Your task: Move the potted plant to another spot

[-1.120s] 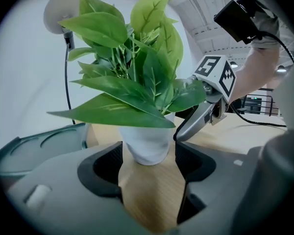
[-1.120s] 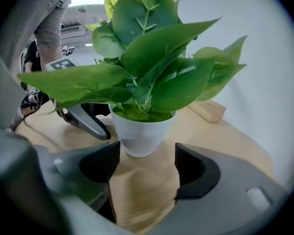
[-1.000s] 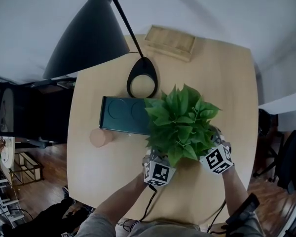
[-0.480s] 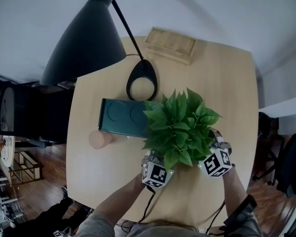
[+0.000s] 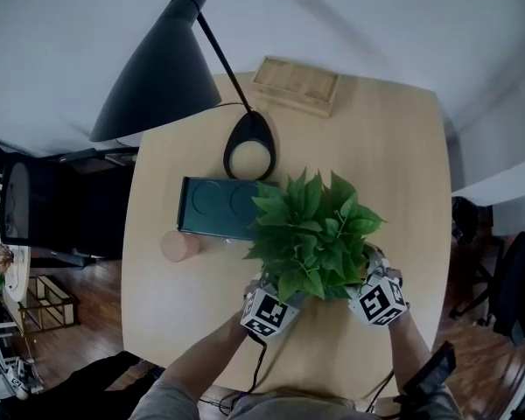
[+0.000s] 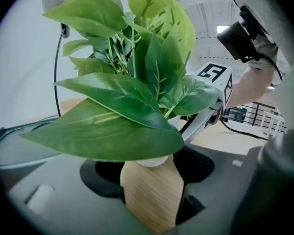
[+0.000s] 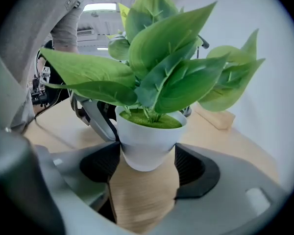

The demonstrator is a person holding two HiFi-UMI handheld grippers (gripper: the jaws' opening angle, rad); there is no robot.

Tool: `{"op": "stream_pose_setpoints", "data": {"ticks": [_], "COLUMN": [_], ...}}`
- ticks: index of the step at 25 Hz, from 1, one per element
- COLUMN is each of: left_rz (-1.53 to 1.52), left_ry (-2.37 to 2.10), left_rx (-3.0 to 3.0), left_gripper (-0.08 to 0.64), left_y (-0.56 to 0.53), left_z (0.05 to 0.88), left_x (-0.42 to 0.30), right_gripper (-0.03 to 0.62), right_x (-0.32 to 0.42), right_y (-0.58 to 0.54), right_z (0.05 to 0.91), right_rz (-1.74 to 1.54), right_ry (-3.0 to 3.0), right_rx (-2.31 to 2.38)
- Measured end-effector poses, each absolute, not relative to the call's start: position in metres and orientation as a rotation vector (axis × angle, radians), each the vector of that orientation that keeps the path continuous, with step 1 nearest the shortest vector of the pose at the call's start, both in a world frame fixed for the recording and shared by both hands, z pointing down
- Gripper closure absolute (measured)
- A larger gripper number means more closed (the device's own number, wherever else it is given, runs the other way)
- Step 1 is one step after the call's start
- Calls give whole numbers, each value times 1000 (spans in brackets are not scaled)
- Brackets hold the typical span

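The potted plant, green leaves in a small white pot, hangs just above the light wooden table near its front edge. My left gripper comes at it from the left and my right gripper from the right, their tips hidden under leaves in the head view. In the right gripper view both pads press the pot's lower sides. In the left gripper view a big leaf hides most of the pot between the jaws. Both grippers' jaws have just been closing a little on the pot.
A dark teal tray lies just behind the plant. Beyond it stands a black lamp, its base on the table and its shade overhanging the left. A wooden block sits at the far edge, a small wooden cylinder at left.
The plant and both grippers have moved together toward the table's front edge and slightly left, away from the teal tray.
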State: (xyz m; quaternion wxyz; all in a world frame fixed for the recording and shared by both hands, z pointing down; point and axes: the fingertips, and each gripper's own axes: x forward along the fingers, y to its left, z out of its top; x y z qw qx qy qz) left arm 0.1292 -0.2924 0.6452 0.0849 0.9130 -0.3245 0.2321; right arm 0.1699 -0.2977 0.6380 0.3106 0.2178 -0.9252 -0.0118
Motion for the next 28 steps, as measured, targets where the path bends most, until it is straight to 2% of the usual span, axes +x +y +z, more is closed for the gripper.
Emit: {"op": "stream_pose_setpoints", "data": {"ticks": [10, 14, 16, 28], "left_rz": [755, 727, 730, 777], "left_ry": [-855, -863, -862, -763], "left_rx": [2866, 2894, 2898, 2945], "left_gripper": [255, 202, 201, 198], "left_y": [-273, -282, -285, -282], "left_z": [654, 647, 646, 647], "left_x": [124, 122, 121, 133], "right_gripper": [244, 199, 181, 189], "right_x": [169, 171, 172, 161], "right_y": [-273, -281, -285, -281], "right_z": [642, 637, 635, 627], "right_rz": [24, 32, 42, -1], "right_ry": [-2488, -2517, -2523, -2548], "right_rx": [640, 621, 595, 501]}}
